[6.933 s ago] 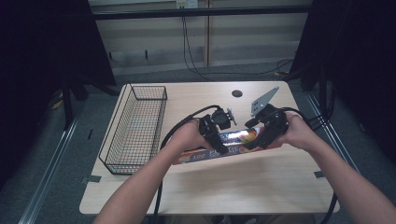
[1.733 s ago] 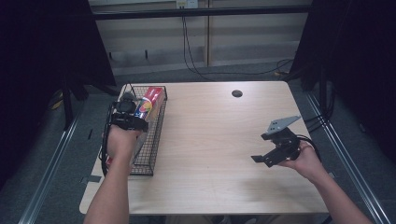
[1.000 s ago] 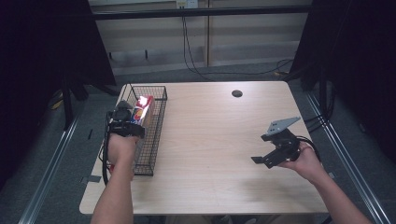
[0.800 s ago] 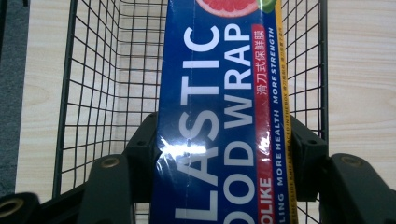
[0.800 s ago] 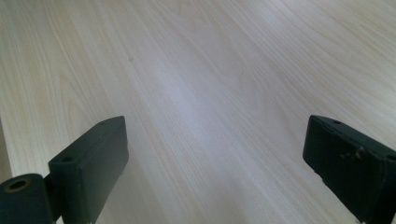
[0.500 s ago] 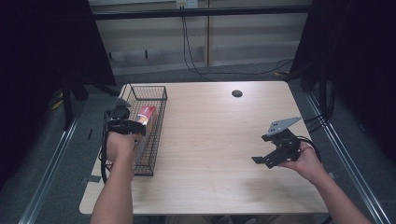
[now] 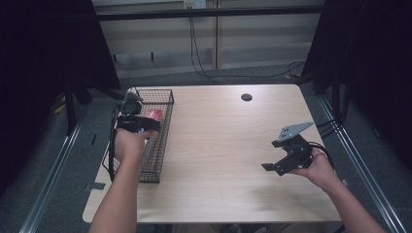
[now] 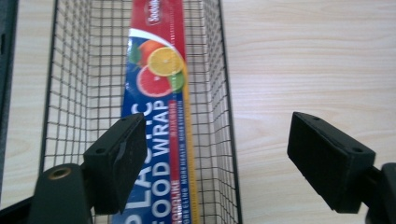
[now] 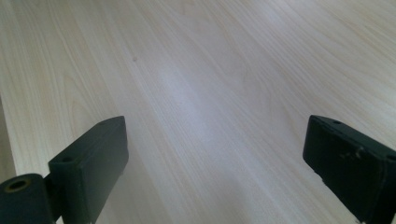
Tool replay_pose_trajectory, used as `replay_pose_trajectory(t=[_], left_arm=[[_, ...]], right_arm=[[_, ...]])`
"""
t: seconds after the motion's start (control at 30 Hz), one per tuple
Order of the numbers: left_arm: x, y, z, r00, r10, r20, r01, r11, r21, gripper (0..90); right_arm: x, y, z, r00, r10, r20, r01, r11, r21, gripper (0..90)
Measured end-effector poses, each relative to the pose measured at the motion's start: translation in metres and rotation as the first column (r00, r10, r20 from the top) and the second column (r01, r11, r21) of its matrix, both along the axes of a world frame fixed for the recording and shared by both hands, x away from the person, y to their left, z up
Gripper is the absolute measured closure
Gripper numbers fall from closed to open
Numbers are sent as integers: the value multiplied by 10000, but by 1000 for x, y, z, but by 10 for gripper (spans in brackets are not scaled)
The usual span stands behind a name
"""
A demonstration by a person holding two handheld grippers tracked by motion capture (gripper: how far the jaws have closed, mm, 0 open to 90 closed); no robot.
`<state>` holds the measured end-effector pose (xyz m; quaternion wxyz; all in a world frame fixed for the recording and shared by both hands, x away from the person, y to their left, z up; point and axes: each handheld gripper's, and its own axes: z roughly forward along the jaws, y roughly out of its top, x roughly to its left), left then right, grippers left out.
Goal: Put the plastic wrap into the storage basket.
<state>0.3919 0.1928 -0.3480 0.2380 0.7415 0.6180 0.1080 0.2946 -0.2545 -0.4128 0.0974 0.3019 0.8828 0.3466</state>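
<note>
A long box of plastic food wrap [image 8: 159,107], red and blue with citrus pictures, lies lengthwise inside the black wire basket [image 8: 224,116]. From above its red end [image 7: 153,114] shows in the basket [image 7: 160,145] at the table's left edge. My left gripper [image 8: 229,154] hovers over the basket, open, with the box below and between its jaws but untouched. That gripper [image 7: 138,122] sits over the basket's middle in the high view. My right gripper [image 7: 286,158] is open above bare wood at the right; its jaws stand wide in the right gripper view [image 9: 215,163].
The light wooden table [image 7: 218,145] has a round dark cable hole [image 7: 246,97] near its back edge. Cables trail from both grippers. Dark curtains and floor rails flank the table on both sides.
The box has gone from my left gripper into the basket. The left gripper opened and drew back toward the person. The right gripper stayed put.
</note>
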Motion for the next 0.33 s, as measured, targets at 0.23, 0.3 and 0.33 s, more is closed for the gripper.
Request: replay_pose_trajectory(t=[0.23, 0.3, 0.33], left_arm=[[-3, -12, 0, 9987, -343, 366, 351, 9991, -236, 158], [-3, -14, 0, 9983, -454, 376, 460, 9988, -156, 154], [-3, -14, 0, 9983, -454, 376, 460, 9988, -156, 152]], right_arm=[[0, -3, 0, 9999, -116, -6, 116, 9998, 134, 66], [0, -4, -1, 9998, -183, 11, 183, 9998, 116, 66], [0, -4, -1, 9998, -199, 29, 199, 9998, 87, 66]])
